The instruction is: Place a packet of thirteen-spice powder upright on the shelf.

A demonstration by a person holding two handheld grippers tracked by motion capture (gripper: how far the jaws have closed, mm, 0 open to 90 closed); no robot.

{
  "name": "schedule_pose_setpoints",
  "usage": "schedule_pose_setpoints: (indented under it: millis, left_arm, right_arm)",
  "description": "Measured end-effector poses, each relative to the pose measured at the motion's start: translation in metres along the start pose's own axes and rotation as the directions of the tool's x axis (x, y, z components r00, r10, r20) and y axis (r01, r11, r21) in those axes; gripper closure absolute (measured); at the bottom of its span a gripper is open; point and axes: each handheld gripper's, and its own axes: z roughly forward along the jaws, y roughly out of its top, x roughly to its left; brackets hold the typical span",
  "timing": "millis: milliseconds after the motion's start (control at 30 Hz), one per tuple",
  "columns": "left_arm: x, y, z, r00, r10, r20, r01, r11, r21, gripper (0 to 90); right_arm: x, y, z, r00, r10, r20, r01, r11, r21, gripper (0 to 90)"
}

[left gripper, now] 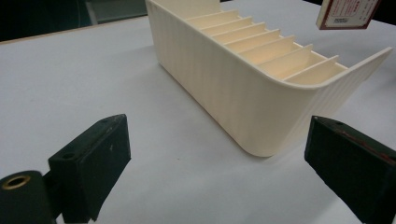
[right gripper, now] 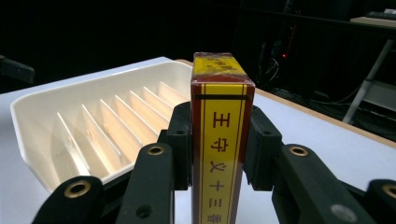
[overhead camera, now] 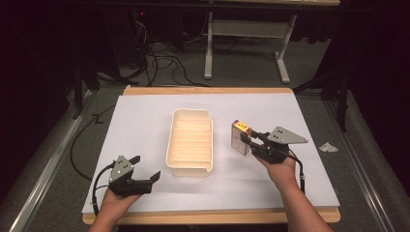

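Two forearms enter from the bottom edge of the high view, each hand holding a black two-jaw gripper over a white sheet [overhead camera: 145, 121] that covers a wooden table [overhead camera: 208, 90]. At the near left corner the person's left gripper [overhead camera: 145, 169] hangs just above the sheet with its jaws spread wide and nothing between them; in the left gripper view the two black jaws stand far apart at the bottom corners, framing the rounded near end of a cream plastic tray [left gripper: 233, 88]. That tray [overhead camera: 190, 141] sits at the middle of the sheet, long and narrow, divided by thin crosswise walls into a row of slots, all bare. On the right, the right gripper [overhead camera: 245, 139] pinches a small box [overhead camera: 241, 137] and holds it close beside the tray's right wall, apart from it. In the right gripper view the jaws press on both broad sides of the box [right gripper: 222, 140], whose yellow, dark-red-bordered edge carries a column of red characters, with the tray [right gripper: 70, 107] behind it to the left. Beyond the table, cables [overhead camera: 164, 58] lie on a dark floor near a white table frame [overhead camera: 246, 36].
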Motion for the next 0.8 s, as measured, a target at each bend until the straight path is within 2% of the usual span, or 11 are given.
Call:
schedule_pose_setpoints:
  millis: [133,267,400,433,533,633,667,800]
  left_arm:
    - [0.001,0.001,0.0,1.0,-0.002,-0.002,0.002,1.0,-0.007,7.6]
    - [0.004,0.002,0.001,1.0,-0.004,-0.004,0.004,0.9999,-0.01,7.7]
    - [0.006,0.001,0.0,1.0,-0.001,-0.009,0.001,1.0,-0.001,7.6]
    - [0.006,0.001,-0.001,1.0,0.002,-0.007,-0.002,1.0,-0.003,7.6]
    - [0.007,0.001,-0.002,1.0,-0.002,-0.005,0.002,1.0,-0.006,7.6]
    - [0.008,0.001,-0.003,0.9999,-0.013,-0.008,0.013,0.9999,-0.01,7.6]
    - [0.008,0.001,-0.003,0.9999,-0.012,-0.008,0.012,0.9999,-0.007,7.7]
    - [0.008,0.0,-0.003,1.0,0.0,-0.009,0.0,1.0,-0.003,7.6]
  right_arm:
    - [-0.001,0.007,0.009,0.9998,0.006,-0.019,-0.006,1.0,-0.012,68.8]
    - [-0.001,0.016,0.02,0.9997,-0.017,-0.016,0.017,1.0,-0.012,68.8]
    - [0.001,0.022,0.027,0.9996,-0.004,-0.028,0.003,0.999,-0.033,68.8]
    - [0.001,0.023,0.029,0.9995,-0.015,-0.027,0.014,0.999,-0.034,68.8]
    - [0.005,0.022,0.032,0.9988,-0.009,-0.048,0.007,0.999,-0.045,68.8]
    - [0.009,0.024,0.035,0.9971,-0.032,-0.069,0.029,0.999,-0.044,68.8]
    - [0.011,0.024,0.036,0.9972,-0.025,-0.071,0.023,0.999,-0.04,68.8]
    - [0.015,0.023,0.041,0.9907,-0.026,-0.133,0.018,0.998,-0.055,68.7]
